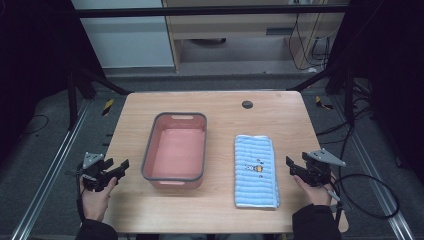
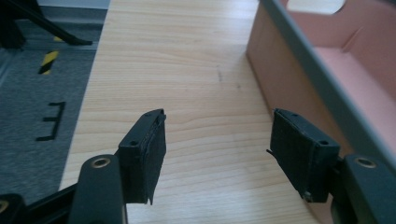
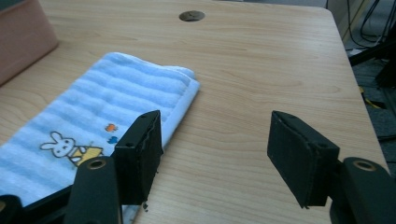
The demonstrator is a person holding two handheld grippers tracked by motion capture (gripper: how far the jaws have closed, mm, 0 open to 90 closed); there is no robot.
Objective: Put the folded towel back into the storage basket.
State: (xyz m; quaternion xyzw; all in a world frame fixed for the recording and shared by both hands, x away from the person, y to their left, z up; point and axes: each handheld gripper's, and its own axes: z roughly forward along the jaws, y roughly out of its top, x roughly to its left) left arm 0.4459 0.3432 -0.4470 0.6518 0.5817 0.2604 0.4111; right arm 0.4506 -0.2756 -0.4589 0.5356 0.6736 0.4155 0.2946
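Observation:
A folded light-blue striped towel [image 1: 256, 170] with a small rabbit print lies lengthwise on the right half of the wooden table [image 1: 220, 107]. To its left stands a pink tub [image 1: 176, 150] with a grey rim, nothing inside it. My left gripper [image 1: 118, 168] hovers at the table's left edge, open, with bare wood between its jaws; in the left gripper view [image 2: 217, 149] the tub's wall [image 2: 275, 79] rises just to its right. My right gripper [image 1: 291, 166] is open beside the towel's right edge; the towel [image 3: 93, 116] lies by its left jaw, apart from it.
A round dark cable hole [image 1: 247, 104] sits near the table's far edge. Black frame legs and cables stand on the grey floor at both sides. A cable [image 1: 370, 200] trails from the right gripper off the table's right side.

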